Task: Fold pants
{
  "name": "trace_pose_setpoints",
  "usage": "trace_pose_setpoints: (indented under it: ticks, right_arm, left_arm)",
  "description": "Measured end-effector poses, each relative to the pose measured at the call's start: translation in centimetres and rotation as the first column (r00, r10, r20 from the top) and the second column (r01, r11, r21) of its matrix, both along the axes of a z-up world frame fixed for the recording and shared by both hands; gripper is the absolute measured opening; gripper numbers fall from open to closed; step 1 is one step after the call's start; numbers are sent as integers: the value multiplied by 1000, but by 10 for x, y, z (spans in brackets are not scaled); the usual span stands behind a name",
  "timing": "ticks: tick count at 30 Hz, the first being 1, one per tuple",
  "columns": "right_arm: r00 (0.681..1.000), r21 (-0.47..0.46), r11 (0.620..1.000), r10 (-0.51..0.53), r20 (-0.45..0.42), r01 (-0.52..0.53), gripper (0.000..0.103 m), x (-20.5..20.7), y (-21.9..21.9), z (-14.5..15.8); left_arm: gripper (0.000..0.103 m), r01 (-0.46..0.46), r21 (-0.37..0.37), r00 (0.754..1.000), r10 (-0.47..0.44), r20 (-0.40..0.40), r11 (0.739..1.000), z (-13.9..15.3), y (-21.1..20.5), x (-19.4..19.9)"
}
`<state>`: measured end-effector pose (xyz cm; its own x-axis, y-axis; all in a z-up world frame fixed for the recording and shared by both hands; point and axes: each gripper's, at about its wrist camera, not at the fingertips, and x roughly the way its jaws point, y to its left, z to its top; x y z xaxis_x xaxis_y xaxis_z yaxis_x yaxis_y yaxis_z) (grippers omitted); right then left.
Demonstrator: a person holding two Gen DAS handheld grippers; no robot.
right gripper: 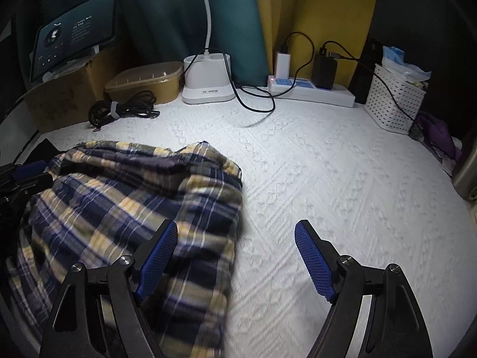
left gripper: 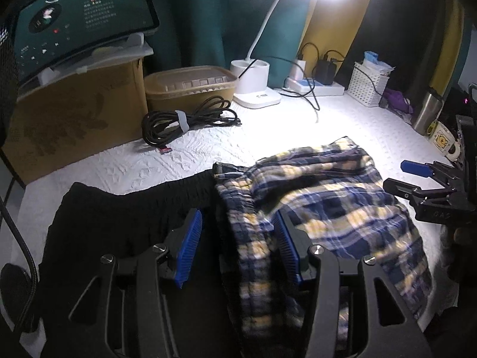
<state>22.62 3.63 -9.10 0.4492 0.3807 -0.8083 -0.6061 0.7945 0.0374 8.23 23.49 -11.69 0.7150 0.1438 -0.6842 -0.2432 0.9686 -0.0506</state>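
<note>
Plaid navy-and-yellow pants [left gripper: 328, 203] lie bunched on the white quilted cover [left gripper: 208, 146], beside black pants [left gripper: 119, 217] on their left. My left gripper [left gripper: 238, 213] hovers over the seam where the two garments meet. Its blue pads [left gripper: 190, 247] stand apart, with the plaid waistband edge below and between them, not pinched. In the right wrist view my right gripper [right gripper: 235, 223] is open wide at the right edge of the plaid pants [right gripper: 134, 185]: one finger is over the cloth, the other over the bare cover [right gripper: 328, 164]. Each gripper shows in the other's view: right gripper [left gripper: 393, 176], left gripper [right gripper: 26, 176].
Along the back stand a cardboard box [left gripper: 77, 119] with a monitor [left gripper: 83, 15], a brown lidded container [left gripper: 190, 85], a coiled black cable [left gripper: 187, 119], a lamp base [left gripper: 253, 80], a power strip [right gripper: 310, 89] and a white basket [right gripper: 393, 101]. A steel flask [left gripper: 427, 110] and mug [left gripper: 444, 143] sit at right.
</note>
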Motion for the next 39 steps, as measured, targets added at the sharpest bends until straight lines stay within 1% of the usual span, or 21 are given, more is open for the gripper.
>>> trace_pose_setpoints:
  ticks: [7, 15, 21, 25, 29, 31, 34, 39]
  right_arm:
    - [1000, 8, 1000, 2, 11, -2, 81, -23, -13, 7]
    - [1000, 23, 1000, -6, 22, 6, 81, -52, -27, 15]
    - [999, 29, 999, -15, 34, 14, 81, -69, -38, 20]
    - [999, 33, 999, -19, 36, 17, 81, -80, -46, 20]
    - [1000, 40, 999, -11, 3, 11, 81, -89, -49, 8]
    - [1000, 29, 1000, -4, -15, 5, 81, -94, -48, -4]
    - [999, 8, 1000, 5, -36, -4, 81, -100, -46, -22]
    - [1000, -14, 1000, -3, -15, 3, 81, -104, -51, -30]
  left_arm:
    - [51, -5, 3, 1000, 5, 28, 1000, 6, -15, -18]
    - [52, 20, 7, 999, -20, 49, 1000, 9, -37, -37]
    - [52, 21, 15, 999, -22, 49, 1000, 7, -49, -48]
    - [52, 30, 10, 999, -30, 37, 1000, 1, -56, -55]
    - [52, 14, 4, 1000, -14, -9, 1000, -22, -55, -52]
    - [52, 3, 8, 1000, -3, -7, 1000, -30, -54, -55]
    - [52, -3, 13, 1000, 3, -26, 1000, -40, -52, -59]
    - [52, -12, 39, 999, 13, -30, 999, -46, -49, -65]
